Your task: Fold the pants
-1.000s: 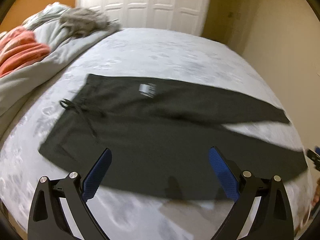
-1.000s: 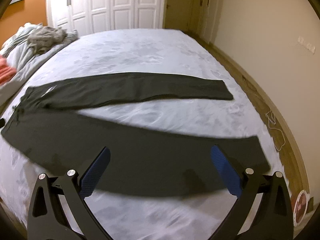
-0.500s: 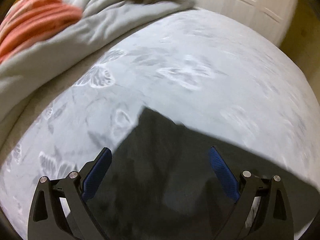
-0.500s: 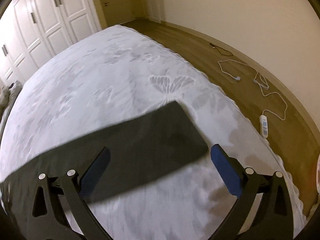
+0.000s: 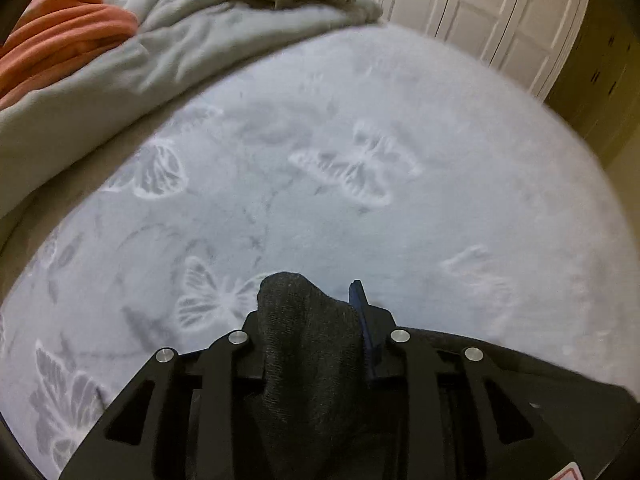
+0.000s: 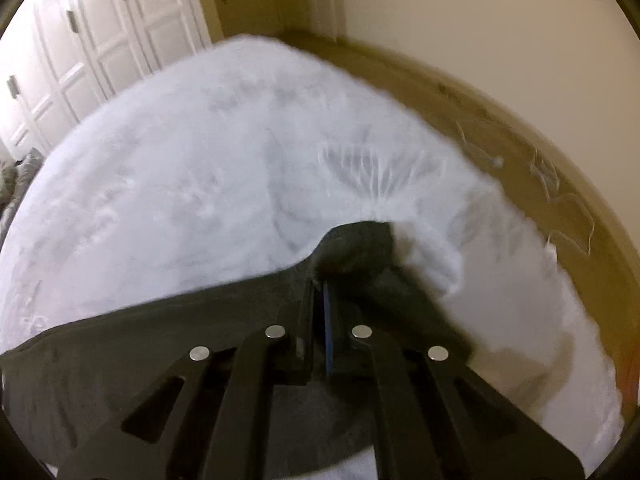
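Black knit fabric of the pants (image 5: 308,344) bunches up between the left tongs (image 5: 320,308), which are clenched on it, a rounded hump of cloth poking past the blue pad; the rest of the garment trails back under the tongs and out of sight, lying on the pale bed cover printed with white butterflies (image 5: 360,168). The right tongs (image 6: 326,292) are likewise clamped on a corner of the same black pants (image 6: 120,352), and from that corner a long dark edge runs leftward across the bed cover (image 6: 200,168), while beyond the corner the cover falls away toward the wooden floor (image 6: 500,120). Past the left tongs, at the far side of the bed cover, lie a heaped grey-green quilt (image 5: 160,48) and an orange blanket (image 5: 60,40); white panelled wardrobe doors (image 6: 80,48) stand behind. The step in hand appears to be carrying one gripped edge across to meet the other half of the pants. To do it well, both pinches should rise together and travel level, keeping the cloth between them taut so it lays down flat, edges matched, before either grip lets go; a shallow bite could slip under the hanging weight.
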A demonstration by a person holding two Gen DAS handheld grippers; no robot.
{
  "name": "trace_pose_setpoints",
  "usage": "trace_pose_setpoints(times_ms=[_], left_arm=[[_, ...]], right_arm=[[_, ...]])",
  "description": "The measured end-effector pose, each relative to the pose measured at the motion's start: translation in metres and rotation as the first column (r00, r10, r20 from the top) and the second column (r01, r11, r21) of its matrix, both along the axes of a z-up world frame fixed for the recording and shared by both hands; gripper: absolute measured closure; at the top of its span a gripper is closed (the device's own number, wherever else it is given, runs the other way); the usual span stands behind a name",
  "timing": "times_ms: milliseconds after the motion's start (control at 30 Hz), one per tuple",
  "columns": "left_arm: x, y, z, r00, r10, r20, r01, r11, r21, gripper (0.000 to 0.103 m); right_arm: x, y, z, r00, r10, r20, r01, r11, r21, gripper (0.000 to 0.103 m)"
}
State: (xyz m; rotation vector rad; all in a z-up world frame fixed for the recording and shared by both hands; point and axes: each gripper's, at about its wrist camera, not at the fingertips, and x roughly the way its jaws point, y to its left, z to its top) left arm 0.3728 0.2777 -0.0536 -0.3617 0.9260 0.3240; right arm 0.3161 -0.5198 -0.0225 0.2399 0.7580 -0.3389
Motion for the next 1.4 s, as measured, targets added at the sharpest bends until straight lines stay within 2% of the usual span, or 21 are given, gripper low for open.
trace_pose_setpoints(times_ms=[167,233,333,400,500,567,633,733,767,800,833,900,967,1000,1067,1167,1233,1267,1333,1367,1400], left_arm=[[-0.065,0.007,0.066,0.992,-0.037,0.118,0.045,0.997,-0.067,0.076],[-0.107,0.010,0.092,0.985,-0.069,0.159,0.079,0.995,-0.054,0.076],[-0.164,0.013,0.112,0.977,-0.118,0.177,0.119,0.993,0.005,0.076],[-0.203,0.016,0.108,0.979,-0.133,0.154,0.134,0.991,0.010,0.076],[-0.238,0.024,0.085,0.985,-0.143,0.092,0.143,0.990,0.003,0.075],[-0.257,0.025,0.067,0.987,-0.152,0.052,0.154,0.988,-0.018,0.066],[-0.273,0.028,0.052,0.992,-0.123,0.030,0.125,0.989,-0.079,0.057],[-0.298,0.038,0.052,0.997,-0.021,0.078,0.034,0.985,-0.167,0.044],[-0.305,0.040,0.056,0.995,0.011,0.104,0.012,0.976,-0.219,0.039],[-0.312,0.041,0.059,0.993,0.027,0.118,0.003,0.968,-0.250,0.036],[-0.314,0.042,0.062,0.990,0.047,0.134,-0.006,0.958,-0.288,0.028],[-0.319,0.042,0.061,0.985,0.108,0.133,-0.053,0.930,-0.362,0.024],[-0.313,0.039,0.050,0.986,0.149,0.078,-0.102,0.899,-0.426,0.024],[-0.313,0.040,0.042,0.986,0.155,0.054,-0.114,0.885,-0.451,0.024],[-0.311,0.038,0.024,0.987,0.161,0.020,-0.131,0.859,-0.494,0.024],[-0.312,0.038,0.006,0.985,0.173,-0.025,-0.160,0.832,-0.531,0.024],[-0.314,0.042,-0.002,0.982,0.186,-0.036,-0.167,0.756,-0.633,0.024],[-0.316,0.045,-0.003,0.979,0.200,-0.035,-0.173,0.730,-0.661,0.025],[-0.318,0.048,-0.002,0.976,0.215,-0.021,-0.173,0.721,-0.671,0.030],[-0.318,0.048,-0.001,0.976,0.217,-0.011,-0.166,0.710,-0.684,0.039],[-0.318,0.048,0.001,0.977,0.213,0.001,-0.151,0.700,-0.698,0.041]], right_arm=[[-0.080,0.012,0.064,0.983,0.096,0.154,-0.083,0.993,-0.086,0.101],[-0.116,0.015,0.080,0.975,0.123,0.186,-0.100,0.986,-0.132,0.101],[-0.170,0.020,0.089,0.967,0.165,0.195,-0.129,0.974,-0.187,0.101],[-0.199,0.017,0.084,0.969,0.168,0.182,-0.134,0.974,-0.183,0.101],[-0.235,0.013,0.056,0.983,0.139,0.116,-0.122,0.983,-0.140,0.100],[-0.250,0.012,0.038,0.991,0.117,0.065,-0.109,0.987,-0.116,0.099],[-0.266,0.015,0.027,0.996,0.086,0.018,-0.083,0.992,-0.099,0.095],[-0.293,0.020,0.034,0.999,0.039,0.036,-0.037,0.998,-0.049,0.093],[-0.300,0.023,0.039,0.998,0.029,0.052,-0.027,0.999,-0.035,0.090],[-0.308,0.026,0.046,0.997,0.013,0.070,-0.011,1.000,-0.026,0.074],[-0.317,0.034,0.058,0.995,-0.010,0.101,0.012,1.000,-0.016,0.048],[-0.334,0.051,0.069,0.986,-0.017,0.164,0.017,1.000,0.002,0.028],[-0.342,0.066,0.078,0.980,-0.001,0.200,-0.007,0.999,0.038,0.025],[-0.344,0.071,0.077,0.977,0.001,0.213,-0.016,0.997,0.069,0.018],[-0.345,0.072,0.065,0.978,-0.010,0.209,-0.013,0.994,0.109,0.015],[-0.334,0.058,0.037,0.993,-0.078,0.084,0.062,0.982,0.178,0.015],[-0.331,0.039,0.024,0.990,-0.133,0.054,0.112,0.950,0.291,0.016],[-0.333,0.031,0.020,0.986,-0.157,0.053,0.132,0.937,0.324,0.018],[-0.329,0.016,0.015,0.980,-0.190,0.066,0.149,0.904,0.400,0.021],[-0.327,0.011,0.013,0.976,-0.206,0.075,0.157,0.894,0.420,0.021],[-0.324,0.007,0.012,0.972,-0.221,0.081,0.166,0.887,0.431,0.021]])
